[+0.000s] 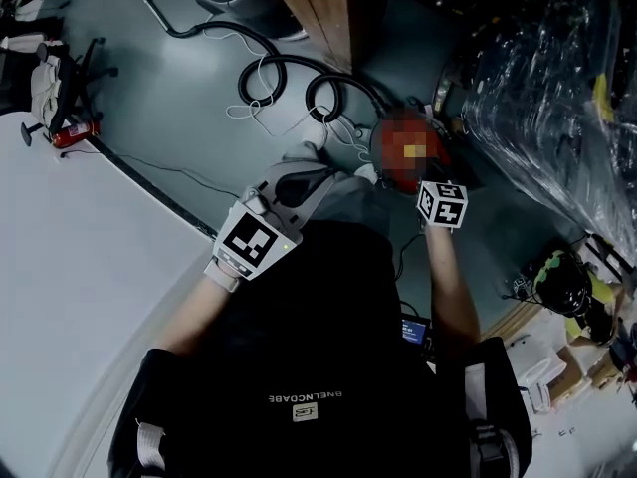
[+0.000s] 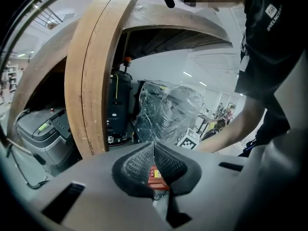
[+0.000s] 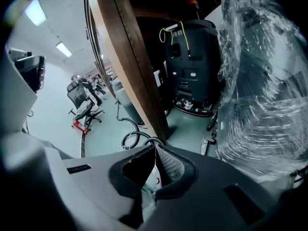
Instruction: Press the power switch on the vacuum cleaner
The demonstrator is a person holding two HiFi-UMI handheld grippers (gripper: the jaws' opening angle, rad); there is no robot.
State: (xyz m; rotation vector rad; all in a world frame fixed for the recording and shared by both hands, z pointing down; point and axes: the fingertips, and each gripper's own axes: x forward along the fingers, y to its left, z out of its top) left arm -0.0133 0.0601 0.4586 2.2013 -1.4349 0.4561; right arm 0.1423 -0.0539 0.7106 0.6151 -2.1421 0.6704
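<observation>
Vacuum cleaner [image 2: 157, 179]: red body, on the floor.

Left gripper [image 2: 154, 144]: pads clenched tip to tip, nothing held; aimed at the vacuum cleaner, red body showing just beyond the tips.

Right gripper [image 3: 155, 147]: pads clenched likewise, empty; just right of the vacuum cleaner in the head view, contact not determinable.

Black hose [image 1: 299, 73]: coiled on the floor just beyond the vacuum cleaner.

Plastic-wrapped load [image 1: 557, 98]: right of the vacuum cleaner, apart.

The left gripper [image 2: 154, 146] hides all but a red sliver of the vacuum cleaner [image 2: 155, 173]; its switch is indiscernible.
</observation>
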